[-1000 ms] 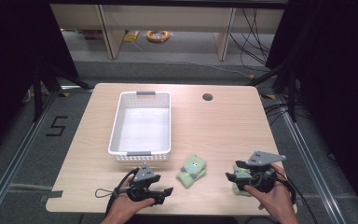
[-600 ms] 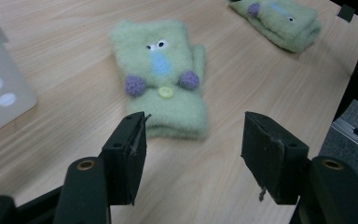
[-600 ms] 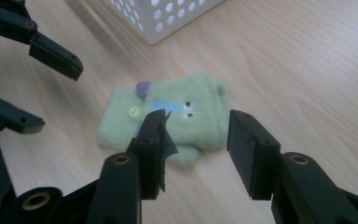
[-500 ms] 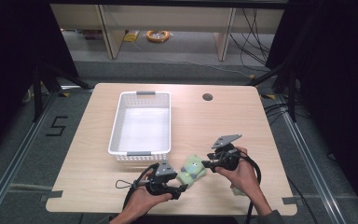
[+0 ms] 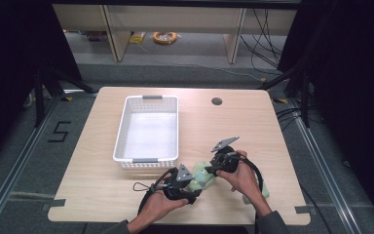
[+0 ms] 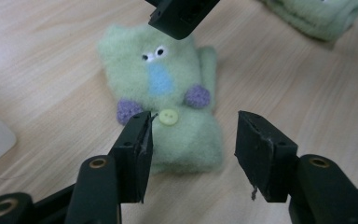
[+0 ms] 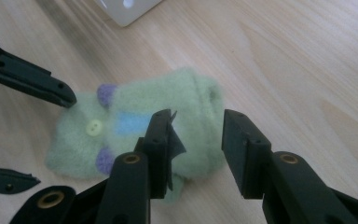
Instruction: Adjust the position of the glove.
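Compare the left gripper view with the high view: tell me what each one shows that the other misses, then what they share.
The left gripper view alone gives the green sock's detail: stitched eyes, a blue patch, two purple pom-poms and a yellow button.

The high view alone takes in the white basket's full outline, the round hole in the tabletop, and both hands behind their grippers.

Shared: the sock lying on the wooden table, the left gripper with its jaws apart around the sock's near end, and the right gripper at the far end.

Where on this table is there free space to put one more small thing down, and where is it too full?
Free: the bare wood right of the white basket, around the round hole, and the strip left of the basket. Crowded: the near edge, where the left gripper and right gripper meet at the green sock.
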The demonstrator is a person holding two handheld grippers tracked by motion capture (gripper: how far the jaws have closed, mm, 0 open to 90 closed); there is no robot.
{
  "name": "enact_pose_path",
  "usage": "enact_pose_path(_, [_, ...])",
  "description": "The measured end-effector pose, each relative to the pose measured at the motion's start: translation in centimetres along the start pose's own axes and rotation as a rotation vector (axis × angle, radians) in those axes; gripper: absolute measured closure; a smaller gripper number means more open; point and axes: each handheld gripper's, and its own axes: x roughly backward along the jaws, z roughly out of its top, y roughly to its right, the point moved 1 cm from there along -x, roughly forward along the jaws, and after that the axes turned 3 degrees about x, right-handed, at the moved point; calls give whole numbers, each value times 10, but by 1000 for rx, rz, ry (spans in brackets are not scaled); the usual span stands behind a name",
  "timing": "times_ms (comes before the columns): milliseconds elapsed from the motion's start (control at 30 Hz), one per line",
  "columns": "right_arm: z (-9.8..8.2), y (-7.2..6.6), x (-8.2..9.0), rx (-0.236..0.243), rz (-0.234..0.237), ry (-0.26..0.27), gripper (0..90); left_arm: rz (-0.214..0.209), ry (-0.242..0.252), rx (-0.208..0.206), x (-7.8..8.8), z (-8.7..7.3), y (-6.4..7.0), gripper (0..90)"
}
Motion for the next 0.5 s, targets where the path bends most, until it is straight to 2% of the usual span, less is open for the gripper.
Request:
enact_pose_path(33, [0,1,-5,19,12,-6,639,2,-19,-20,-3,-1,-2,481])
enact_pose_path(67, [0,1,-5,19,12,-6,639,2,-19,-20,-3,-1,-2,506])
enact_pose_path(100, [0,1,-6,13,18,-26,639,14,-19,-27,-3,-2,-2,506])
enact_pose_path(133, [0,0,-6,-14,4,-45,642,25,-19,-21,-4,-2,-3,520])
enact_pose_path(167, [-1,3,-10,36,9,-37,649,20,-15,-21,-4,-2,-3,547])
enact_pose_path(200, [-2,2,-12,39,8,-43,654,25,-18,-29,-4,-3,-3,561])
enact_pose_path(267, [-4,1,-14,28,7,-48,656,28,-17,-38,-4,-3,-4,591])
enact_pose_path(300, [-5,0,-16,5,11,-53,663,33,-17,-51,-3,-2,-5,591])
enact_pose_path(333, [-7,0,-15,-12,13,-49,677,30,-12,-62,-3,-3,-7,629])
enact_pose_path(367, [-7,0,-14,-18,21,-52,697,28,-6,-45,-4,-3,-7,662])
enact_pose_path(400, [-8,1,-14,-14,31,-50,719,28,-5,-53,-3,-3,-8,696])
enact_pose_path(433, [-9,0,-13,-31,37,-56,745,26,-3,-54,-3,-3,-8,722])
enact_pose_path(467, [-11,-1,-13,-34,45,-38,789,28,3,-40,-4,-4,-8,772])
enact_pose_path(500, [-11,-1,-12,-30,41,-40,803,28,5,-46,-3,-4,-9,792])
